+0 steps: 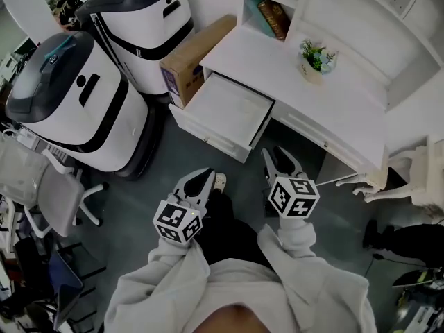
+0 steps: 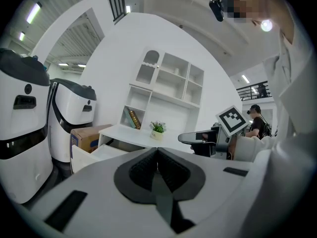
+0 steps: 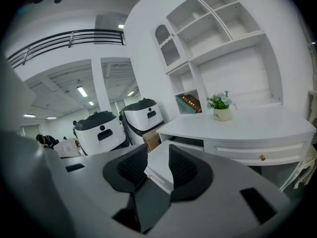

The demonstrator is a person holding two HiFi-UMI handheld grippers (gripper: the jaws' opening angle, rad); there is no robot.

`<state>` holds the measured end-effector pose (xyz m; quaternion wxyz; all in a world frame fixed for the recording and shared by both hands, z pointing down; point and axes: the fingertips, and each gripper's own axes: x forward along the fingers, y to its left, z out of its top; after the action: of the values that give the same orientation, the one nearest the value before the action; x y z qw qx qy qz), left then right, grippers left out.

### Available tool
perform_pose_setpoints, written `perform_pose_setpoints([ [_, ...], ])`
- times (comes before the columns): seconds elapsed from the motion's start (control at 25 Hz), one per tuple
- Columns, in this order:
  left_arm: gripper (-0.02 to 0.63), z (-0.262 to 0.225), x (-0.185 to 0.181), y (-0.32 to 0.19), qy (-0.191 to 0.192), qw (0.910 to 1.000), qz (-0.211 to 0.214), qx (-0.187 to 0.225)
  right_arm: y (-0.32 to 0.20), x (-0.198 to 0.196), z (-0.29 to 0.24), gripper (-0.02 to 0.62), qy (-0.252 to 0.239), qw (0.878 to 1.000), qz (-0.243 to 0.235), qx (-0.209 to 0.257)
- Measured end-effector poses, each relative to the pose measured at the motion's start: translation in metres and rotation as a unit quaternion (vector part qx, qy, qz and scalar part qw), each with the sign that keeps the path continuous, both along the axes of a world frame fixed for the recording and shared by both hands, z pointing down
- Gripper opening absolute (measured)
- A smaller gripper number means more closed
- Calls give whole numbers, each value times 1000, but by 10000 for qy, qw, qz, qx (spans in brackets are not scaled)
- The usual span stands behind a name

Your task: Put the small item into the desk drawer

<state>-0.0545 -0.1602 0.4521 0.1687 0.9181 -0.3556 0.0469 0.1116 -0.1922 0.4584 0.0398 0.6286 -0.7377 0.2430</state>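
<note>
The white desk (image 1: 298,82) has its left drawer (image 1: 232,109) pulled out, and the inside looks bare. A small potted plant (image 1: 318,60) stands on the desktop, also seen in the left gripper view (image 2: 158,129) and the right gripper view (image 3: 220,105). Both grippers hover above the floor in front of the desk, short of the drawer. My left gripper (image 1: 201,179) (image 2: 157,155) is shut, its pads meeting with nothing between them. My right gripper (image 1: 281,157) (image 3: 158,157) is open by a narrow gap that holds nothing; the drawer (image 3: 159,172) shows through it.
Two large white machines (image 1: 66,99) (image 1: 142,19) stand left of the desk, with a cardboard box (image 1: 191,57) wedged beside it. Books (image 1: 270,16) lean in a shelf cubby. An office chair (image 1: 45,193) is at the left, a white chair (image 1: 409,175) at the right.
</note>
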Motion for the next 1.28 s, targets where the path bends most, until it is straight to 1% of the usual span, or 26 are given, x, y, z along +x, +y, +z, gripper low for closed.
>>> perform_pose_setpoints([
  [0.16,17,-8,-3,16,50,10000,-19,72,24,-1,-24,92,352,9987,-61,369],
  [0.28,17,-15,-5,24,48,9999,-48,142,41,2,-43,66,406,9973,-68,609],
  [0.4,17,-21,-5,28,44,9997,-68,228,56,4,-56,55,383,9960,-86,799],
  [0.6,17,-33,-4,32,30,9991,-88,412,80,13,-66,49,538,9935,-42,998],
  [0.76,17,-40,-2,33,-37,9982,-134,576,93,21,-69,46,488,9917,12,1186],
  [1.04,17,-46,7,40,-180,9973,-72,712,108,23,-59,40,406,9931,2,1100],
  [1.28,17,-48,7,40,-275,9965,-118,785,113,20,-54,38,392,9938,-68,1041],
])
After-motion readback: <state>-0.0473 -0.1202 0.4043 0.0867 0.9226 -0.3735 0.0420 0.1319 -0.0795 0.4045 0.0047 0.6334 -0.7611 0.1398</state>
